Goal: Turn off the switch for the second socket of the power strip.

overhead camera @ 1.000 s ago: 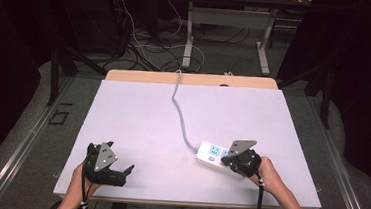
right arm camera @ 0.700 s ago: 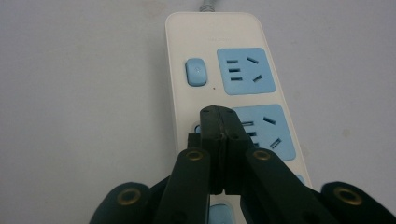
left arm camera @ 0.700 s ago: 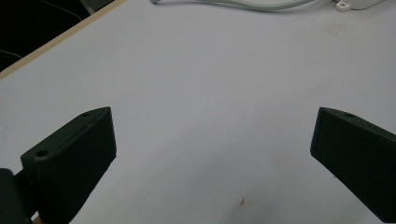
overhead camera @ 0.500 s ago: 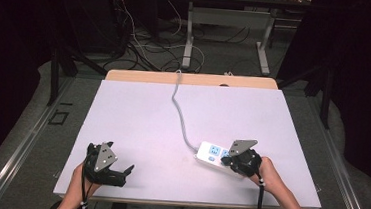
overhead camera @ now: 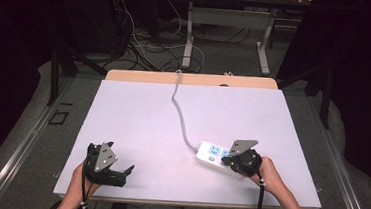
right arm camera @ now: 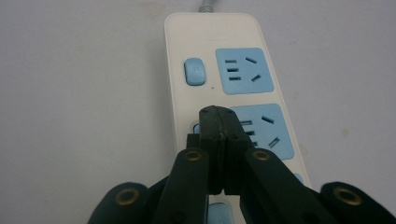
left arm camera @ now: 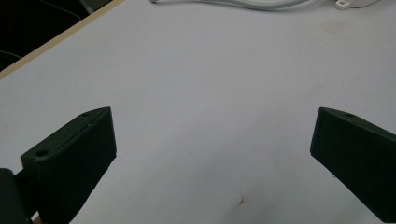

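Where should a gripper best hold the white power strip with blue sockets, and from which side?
Probably across the narrow width of the white power strip with blue sockets, near its cable end, coming from above. It lies flat on the white table, so only its long straight edges give the jaws parallel faces. The shut right gripper covers the other end.

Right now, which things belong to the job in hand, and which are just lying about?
In the job: white power strip with blue sockets; its grey cable; right claw, shut, tips over a switch.
Lying about: left claw, open over the bare white table; floor cables.
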